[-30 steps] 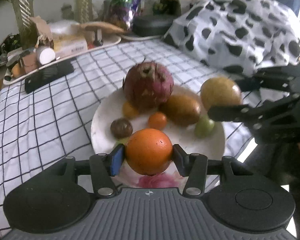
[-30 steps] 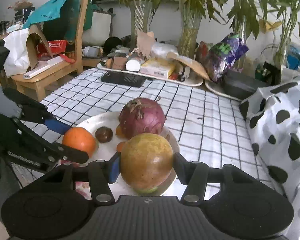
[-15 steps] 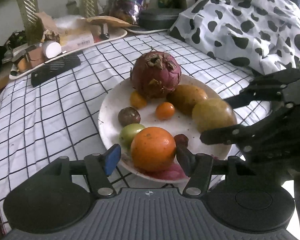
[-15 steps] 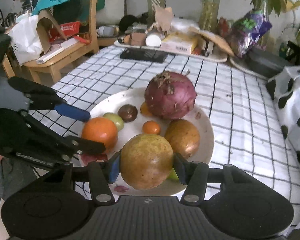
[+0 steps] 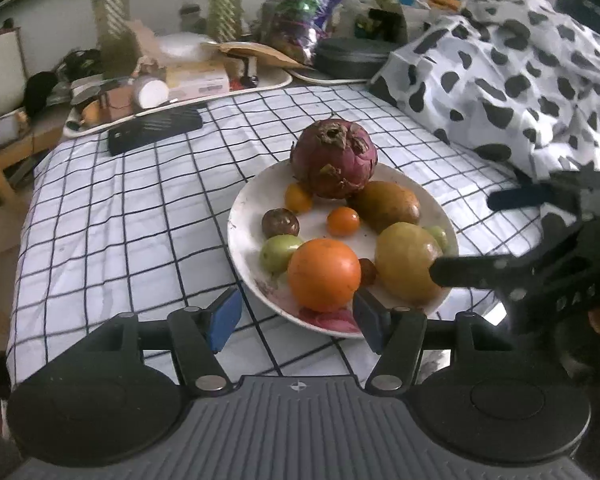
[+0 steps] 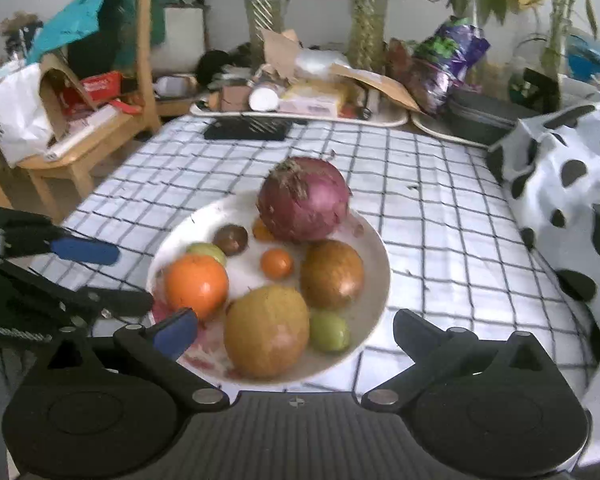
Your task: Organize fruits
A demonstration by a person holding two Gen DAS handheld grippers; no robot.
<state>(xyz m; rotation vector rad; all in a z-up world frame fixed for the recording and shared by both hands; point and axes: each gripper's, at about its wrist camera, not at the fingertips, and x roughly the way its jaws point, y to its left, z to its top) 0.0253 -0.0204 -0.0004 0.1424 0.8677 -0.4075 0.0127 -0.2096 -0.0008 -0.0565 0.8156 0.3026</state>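
A white plate (image 5: pixel 244 208) (image 6: pixel 376 256) on the checked cloth holds several fruits. An orange (image 5: pixel 324 274) (image 6: pixel 196 284) rests at its near left edge, a yellow-green round fruit (image 5: pixel 408 266) (image 6: pixel 266 330) beside it. A big purple fruit (image 5: pixel 334 158) (image 6: pixel 304 198) sits at the back, with a brown fruit (image 6: pixel 332 274), small tomatoes and green fruits around. My left gripper (image 5: pixel 296 314) is open, just in front of the orange, not gripping it. My right gripper (image 6: pixel 296 326) is open wide around the yellow-green fruit, empty.
A cow-print cloth (image 5: pixel 520 80) is heaped at the right. A cluttered tray (image 6: pixel 300 104), a black flat object (image 6: pixel 246 130) and plant vases (image 6: pixel 366 28) stand at the back. A wooden chair (image 6: pixel 80 120) stands to the left of the table.
Both grippers lowered their fruits onto the plate, opened and let go. The orange and the yellow-green fruit now rest on the plate; both grippers have drawn back a little.
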